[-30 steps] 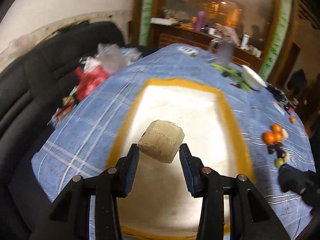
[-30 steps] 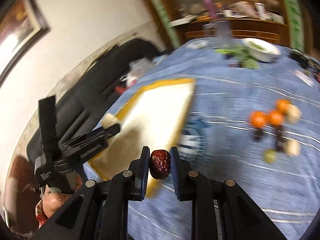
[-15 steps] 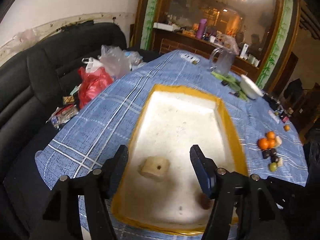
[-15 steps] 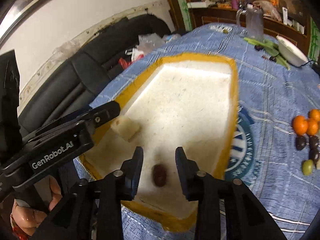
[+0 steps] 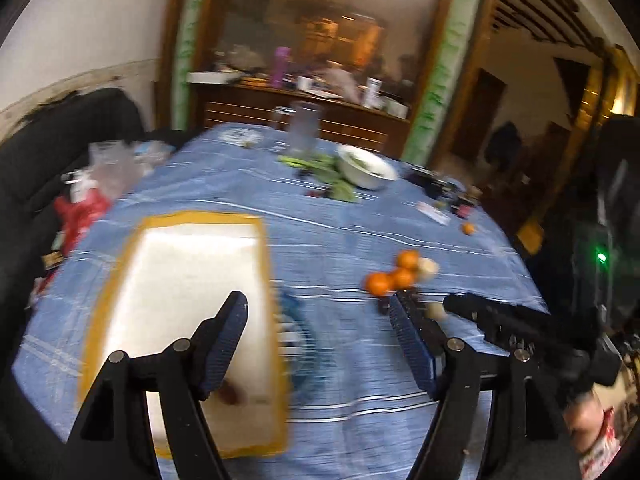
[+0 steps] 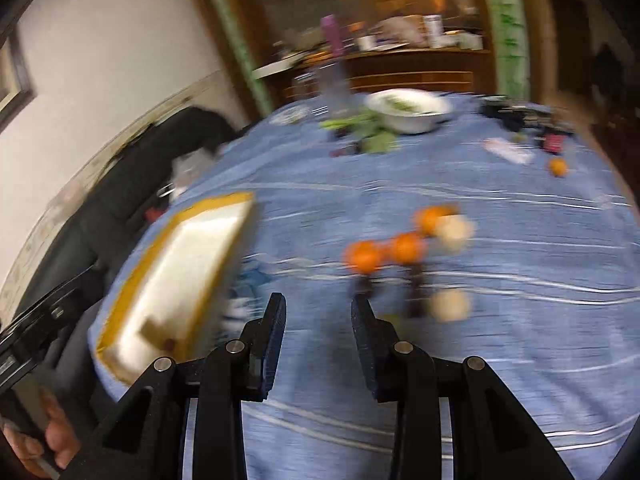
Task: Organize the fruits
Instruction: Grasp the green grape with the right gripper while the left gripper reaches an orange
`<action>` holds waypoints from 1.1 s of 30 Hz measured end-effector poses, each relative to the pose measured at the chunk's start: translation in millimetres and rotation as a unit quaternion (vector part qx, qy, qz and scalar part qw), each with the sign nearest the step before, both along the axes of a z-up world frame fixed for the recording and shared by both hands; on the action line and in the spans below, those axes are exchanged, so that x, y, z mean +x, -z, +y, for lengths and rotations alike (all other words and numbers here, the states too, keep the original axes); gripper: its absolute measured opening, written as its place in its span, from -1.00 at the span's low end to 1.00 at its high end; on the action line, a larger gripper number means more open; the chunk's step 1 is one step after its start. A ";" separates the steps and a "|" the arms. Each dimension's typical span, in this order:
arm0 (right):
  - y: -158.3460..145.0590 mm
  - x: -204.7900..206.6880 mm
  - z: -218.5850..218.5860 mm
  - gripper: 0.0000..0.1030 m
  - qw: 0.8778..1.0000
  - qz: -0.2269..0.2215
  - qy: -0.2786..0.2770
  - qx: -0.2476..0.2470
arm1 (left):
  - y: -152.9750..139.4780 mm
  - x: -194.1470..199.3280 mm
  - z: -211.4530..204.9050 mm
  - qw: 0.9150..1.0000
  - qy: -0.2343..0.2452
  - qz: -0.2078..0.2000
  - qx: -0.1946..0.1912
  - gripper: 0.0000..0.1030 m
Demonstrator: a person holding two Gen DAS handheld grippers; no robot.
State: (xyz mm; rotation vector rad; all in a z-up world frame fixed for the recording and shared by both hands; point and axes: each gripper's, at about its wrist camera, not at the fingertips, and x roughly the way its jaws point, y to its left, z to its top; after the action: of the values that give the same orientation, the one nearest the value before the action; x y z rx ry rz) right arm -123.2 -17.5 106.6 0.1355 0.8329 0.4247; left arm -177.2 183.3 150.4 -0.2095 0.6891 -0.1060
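Note:
A white tray with a yellow rim [image 5: 200,216] [image 6: 224,200] lies on the blue cloth at the left. In it rest a dark red date [image 5: 230,392] [image 6: 170,344] and a tan block [image 6: 150,326]. A loose pile sits right of the tray: oranges [image 5: 378,282] [image 6: 362,256], pale round fruits [image 6: 452,228] and dark dates [image 6: 416,296]. My left gripper [image 5: 316,300] hangs over the cloth between tray and pile, jaws opening, nothing between them. My right gripper [image 6: 319,300] is open and empty, just short of the pile. Both views are blurred.
A white bowl [image 5: 366,168] with greens beside it and a clear jug [image 5: 304,130] stand at the table's far side. One lone orange [image 5: 467,228] lies near small items at the right edge. A black sofa holds plastic bags [image 5: 80,208] at the left.
The left gripper let the tan block go into the tray and widened. The right gripper dropped the date into the tray and opened. Both have swung right, from the tray to the fruit pile.

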 end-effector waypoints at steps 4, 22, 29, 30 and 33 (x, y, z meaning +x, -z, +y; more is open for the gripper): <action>-11.6 17.0 -68.0 -0.29 0.997 -0.010 0.068 -0.019 | 2.9 24.7 -33.8 0.999 0.028 0.008 -0.024 0.48; 15.8 306.0 -145.0 -0.30 0.976 0.027 0.183 -0.116 | 83.8 145.8 -78.5 0.997 0.036 0.029 -0.067 0.48; 63.8 389.5 -154.7 -0.31 0.963 0.053 0.221 -0.143 | 91.4 147.1 -58.4 0.995 0.016 0.039 -0.091 0.48; 68.2 396.2 -153.9 -0.31 0.961 0.054 0.223 -0.152 | 91.5 148.3 -57.7 0.995 0.015 0.041 -0.094 0.48; 79.6 411.1 -154.5 -0.31 0.955 0.059 0.234 -0.170 | 94.7 151.1 -53.6 0.993 0.015 0.052 -0.103 0.48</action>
State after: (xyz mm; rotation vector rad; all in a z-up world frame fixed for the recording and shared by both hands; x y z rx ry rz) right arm 288.0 -172.0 26.9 0.0362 0.9472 -0.1770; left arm -26.1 129.7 55.7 -0.4056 0.7855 -0.1973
